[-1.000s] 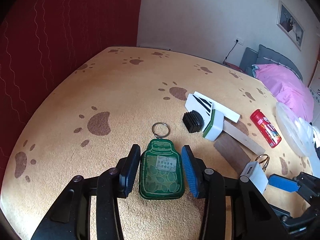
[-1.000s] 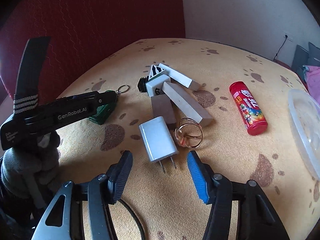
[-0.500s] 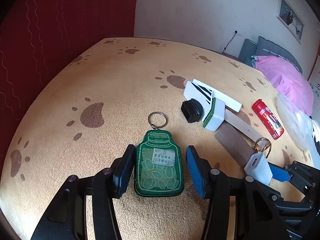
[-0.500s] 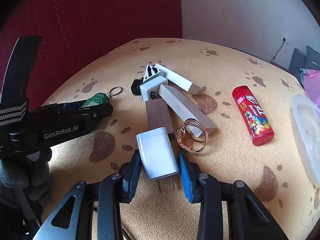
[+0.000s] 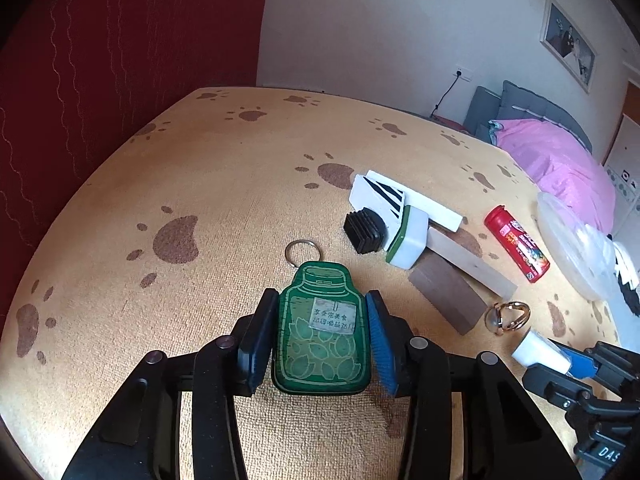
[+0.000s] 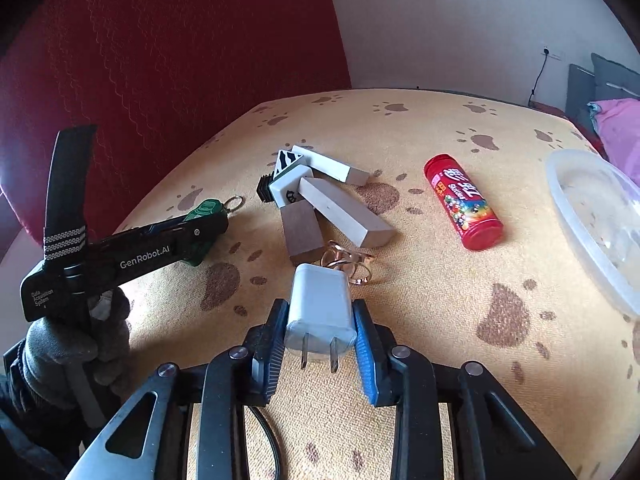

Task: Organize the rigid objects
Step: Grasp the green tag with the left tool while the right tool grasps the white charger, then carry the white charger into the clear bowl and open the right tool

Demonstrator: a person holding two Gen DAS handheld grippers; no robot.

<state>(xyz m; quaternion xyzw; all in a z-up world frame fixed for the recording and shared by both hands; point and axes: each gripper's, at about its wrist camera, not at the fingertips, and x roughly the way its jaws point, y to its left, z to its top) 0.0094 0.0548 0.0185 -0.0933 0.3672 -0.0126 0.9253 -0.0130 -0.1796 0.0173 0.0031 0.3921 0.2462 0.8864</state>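
A table under a yellow cloth (image 5: 224, 184) with brown paw prints carries a green bottle-shaped keychain (image 5: 320, 332), a pile of blocks (image 6: 320, 200), a red candy tube (image 6: 464, 202), gold rings (image 5: 508, 317) and a clear plastic lid (image 6: 592, 224).

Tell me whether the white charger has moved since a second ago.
Yes. The white charger, now clamped in the right gripper, has shifted toward the gold rings, overlapping them.

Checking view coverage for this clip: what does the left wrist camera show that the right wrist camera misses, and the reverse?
Left wrist only: the green jar-shaped keychain's printed face and label, gripped between the left gripper's pads, plus a framed picture on the wall.

Right wrist only: the white charger's two prongs, held in the right gripper, and a gloved hand.

Both: the red candy tube, gold rings, block pile and clear plastic container.
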